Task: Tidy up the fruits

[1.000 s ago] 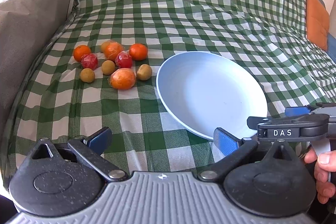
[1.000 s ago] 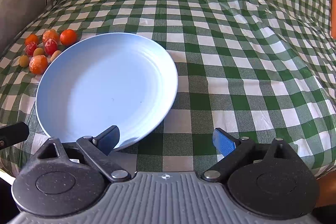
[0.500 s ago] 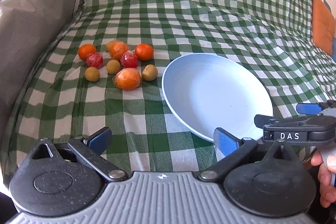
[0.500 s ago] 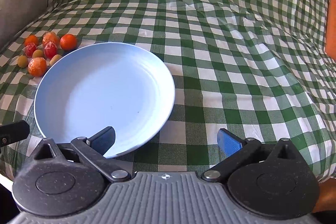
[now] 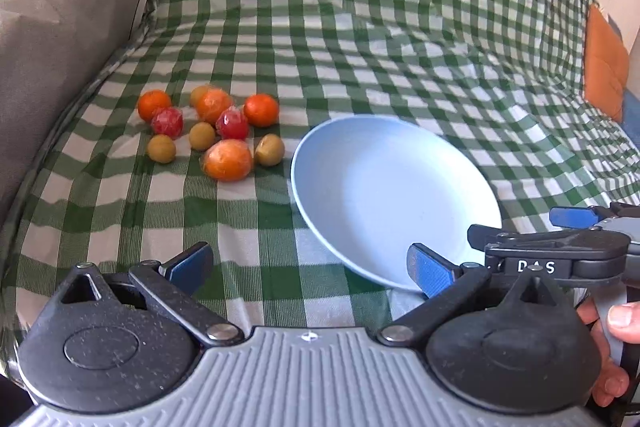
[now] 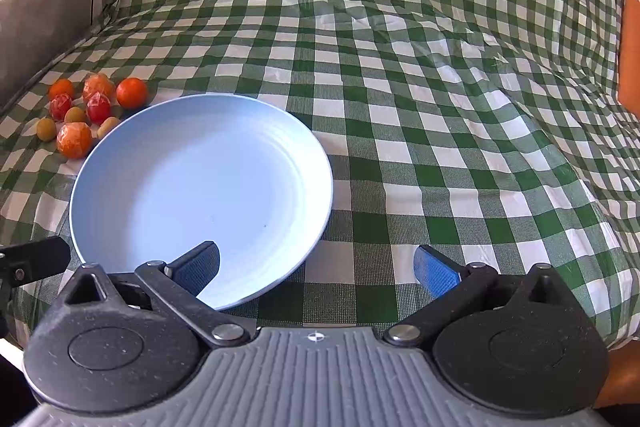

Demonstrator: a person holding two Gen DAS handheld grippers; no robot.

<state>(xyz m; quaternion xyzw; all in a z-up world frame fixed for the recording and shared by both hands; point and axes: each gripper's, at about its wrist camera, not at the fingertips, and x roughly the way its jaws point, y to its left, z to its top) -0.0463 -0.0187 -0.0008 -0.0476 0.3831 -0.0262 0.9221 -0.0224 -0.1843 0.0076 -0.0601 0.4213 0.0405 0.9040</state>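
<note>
Both grippers we find spread wide and holding nothing: the left gripper (image 5: 310, 263) hangs at the near edge of the cloth, between the fruit and the plate, and the right gripper (image 6: 318, 265) hangs over the near rim of the plate (image 6: 320, 163), its left finger above the dish and its right finger above the green checked cloth (image 6: 440, 107).

We record the plate as bare; no fruit lies on it in either view.

The fruits (image 5: 208, 125) lie in one loose cluster on the cloth, to the far left of the plate. We count about ten pieces: several orange ones, the largest (image 5: 228, 159) at the near side, two red ones (image 5: 167, 121), and some small yellow-green ones, of which one (image 5: 269, 149) lies just beside the plate's left rim. Some appear wrapped in clear film.

Our judgement: none of the organising is done yet. No piece is gripped or moved to the plate. The whole cluster remains to be picked up and, presumably, set on the plate.
</note>
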